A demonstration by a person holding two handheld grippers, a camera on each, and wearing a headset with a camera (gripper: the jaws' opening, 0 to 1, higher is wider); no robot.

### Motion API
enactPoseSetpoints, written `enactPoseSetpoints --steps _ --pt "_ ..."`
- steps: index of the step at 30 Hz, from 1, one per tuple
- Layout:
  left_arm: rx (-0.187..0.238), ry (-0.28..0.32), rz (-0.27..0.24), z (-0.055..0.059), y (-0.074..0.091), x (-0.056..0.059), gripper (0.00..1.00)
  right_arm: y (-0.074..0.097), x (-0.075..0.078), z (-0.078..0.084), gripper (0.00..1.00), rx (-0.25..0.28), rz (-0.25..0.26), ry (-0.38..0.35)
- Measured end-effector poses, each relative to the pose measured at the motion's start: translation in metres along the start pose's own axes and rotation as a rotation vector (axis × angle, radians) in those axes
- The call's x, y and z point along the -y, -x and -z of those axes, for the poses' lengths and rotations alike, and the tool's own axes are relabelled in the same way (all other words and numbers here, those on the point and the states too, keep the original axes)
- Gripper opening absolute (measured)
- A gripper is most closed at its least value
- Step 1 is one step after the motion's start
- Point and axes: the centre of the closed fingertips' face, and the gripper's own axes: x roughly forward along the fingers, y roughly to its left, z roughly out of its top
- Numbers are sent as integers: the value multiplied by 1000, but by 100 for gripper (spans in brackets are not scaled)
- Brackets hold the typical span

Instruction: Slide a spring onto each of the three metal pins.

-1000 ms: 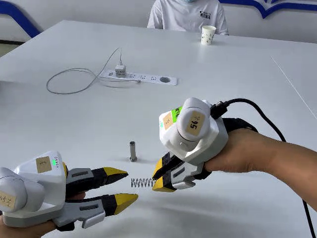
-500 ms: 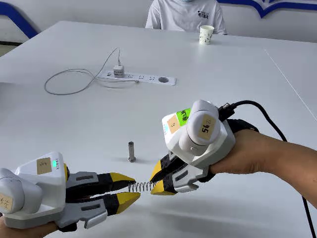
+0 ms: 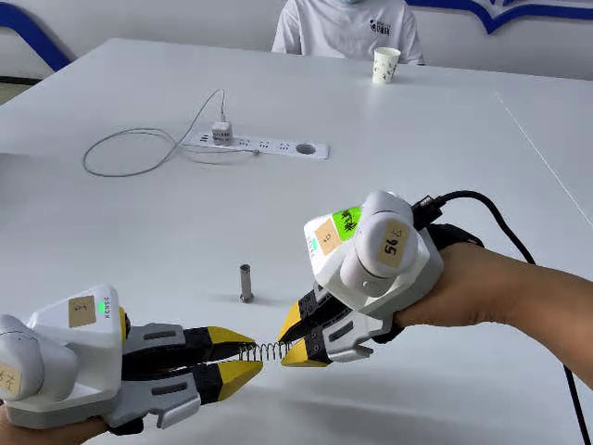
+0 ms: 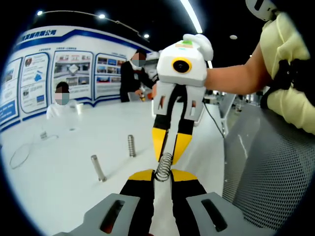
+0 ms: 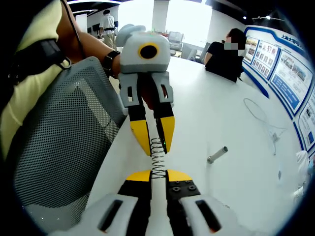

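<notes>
A small coil spring point(image 3: 264, 350) hangs level above the white table point(image 3: 139, 232), stretched between both grippers. My right gripper point(image 3: 296, 345) is shut on its right end. My left gripper point(image 3: 239, 357) has its yellow jaws closed on the left end. In the left gripper view the spring point(image 4: 164, 164) runs from my own tips point(image 4: 155, 175) up into the right gripper point(image 4: 171, 145). In the right gripper view the spring point(image 5: 157, 157) joins my tips point(image 5: 152, 176) to the left gripper point(image 5: 153, 137). A bare metal pin point(image 3: 246, 282) stands just behind the spring. A second pin point(image 4: 131, 145) looks ribbed, as if sleeved by a spring, beyond the bare pin point(image 4: 98, 167).
A white power strip point(image 3: 259, 146) with a plug and looped cable point(image 3: 120, 153) lies mid-table. A paper cup point(image 3: 385, 65) stands at the far edge in front of a seated person point(image 3: 347, 28). A black cable point(image 3: 500, 222) trails from the right gripper. A mesh chair point(image 5: 64, 142) sits beside the table.
My left gripper moved in towards the spring and its jaws went from open to closed on the spring's free end. The right gripper kept its hold and lowered slightly.
</notes>
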Motion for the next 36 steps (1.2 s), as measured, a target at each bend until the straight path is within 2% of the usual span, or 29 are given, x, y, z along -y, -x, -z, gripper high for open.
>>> enactPoseSetpoints --steps 16,26,36 --pt "33 -20 4 -12 -2 1 11 -8 1 3 11 -26 14 -28" --pt "66 -12 1 -21 -3 0 11 -15 0 -3 11 -20 19 -40" --pt "91 0 4 -28 -6 5 11 -22 -3 -10 12 -8 14 -39"
